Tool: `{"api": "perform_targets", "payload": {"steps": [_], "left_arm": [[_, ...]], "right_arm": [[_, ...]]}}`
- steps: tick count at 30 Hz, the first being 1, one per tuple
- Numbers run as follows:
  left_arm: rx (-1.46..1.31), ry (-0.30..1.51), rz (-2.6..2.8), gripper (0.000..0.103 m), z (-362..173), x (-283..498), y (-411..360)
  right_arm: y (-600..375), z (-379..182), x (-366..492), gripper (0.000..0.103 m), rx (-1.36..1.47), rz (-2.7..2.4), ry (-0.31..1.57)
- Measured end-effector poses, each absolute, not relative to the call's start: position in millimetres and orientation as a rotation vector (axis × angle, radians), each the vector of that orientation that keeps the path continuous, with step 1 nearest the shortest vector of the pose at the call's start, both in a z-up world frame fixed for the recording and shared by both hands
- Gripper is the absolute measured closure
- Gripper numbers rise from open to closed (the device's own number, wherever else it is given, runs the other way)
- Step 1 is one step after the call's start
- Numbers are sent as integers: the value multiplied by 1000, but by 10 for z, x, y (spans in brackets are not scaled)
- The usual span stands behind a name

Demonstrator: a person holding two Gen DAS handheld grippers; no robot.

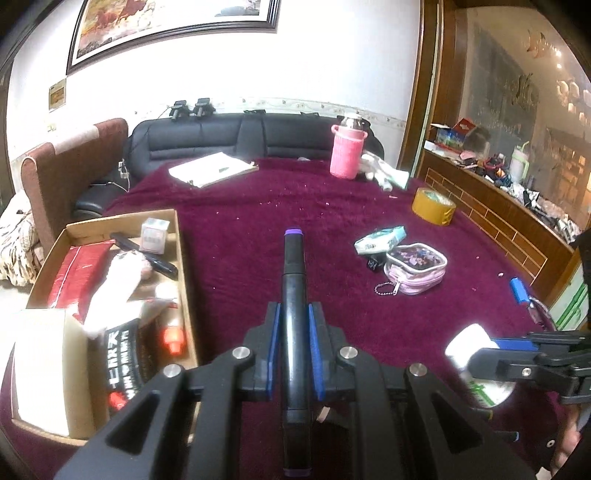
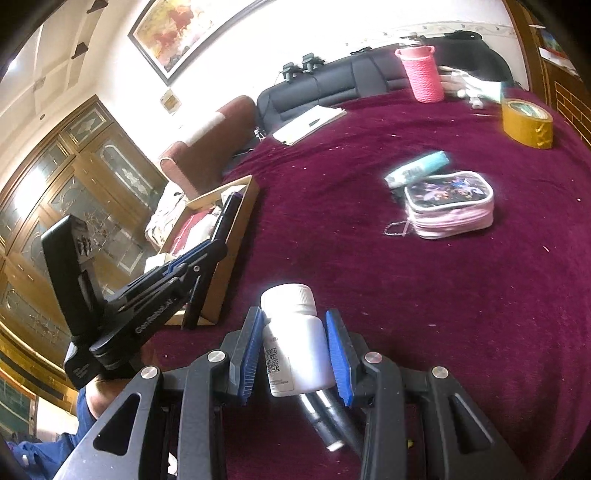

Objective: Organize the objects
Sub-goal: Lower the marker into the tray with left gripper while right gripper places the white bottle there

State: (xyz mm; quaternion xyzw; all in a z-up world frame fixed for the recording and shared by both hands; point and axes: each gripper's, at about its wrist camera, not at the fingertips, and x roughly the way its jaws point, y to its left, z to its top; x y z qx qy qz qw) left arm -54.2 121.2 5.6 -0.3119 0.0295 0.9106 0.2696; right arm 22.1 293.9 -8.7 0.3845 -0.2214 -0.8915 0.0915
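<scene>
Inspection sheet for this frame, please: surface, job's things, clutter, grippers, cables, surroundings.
Surface: maroon cloth, scattered crumbs.
Job's things: cardboard box part filled; marker; white bottle; pink pouch; tape roll.
Clutter: pink bottle, notebook.
Grippers: left gripper shut on marker; right gripper jaws around white bottle.
Cables: wires beside the sofa.
Surroundings: framed painting, wooden cabinet.

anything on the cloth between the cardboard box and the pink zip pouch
No, only bare maroon cloth lies between the cardboard box and the pink zip pouch, clearest in the right wrist view.
</scene>
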Motion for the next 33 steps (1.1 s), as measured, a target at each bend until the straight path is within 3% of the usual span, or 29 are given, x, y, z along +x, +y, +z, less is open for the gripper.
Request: {"api": "perform_targets", "payload": {"steps": [15,22,33], "left_arm": [[-806,-163,2515,89,532,-741,290],[-835,-187,2590,89,708,-1093,-219],[-1015,-313,2570,89,490,-1849,-595]], "right_arm": [[2240,229,-375,64,1114,-2577,-540],[1814,386,-956,64,1121,-2534,-491],[1322,295,-2028,64,1185,-2500,-525]]}}
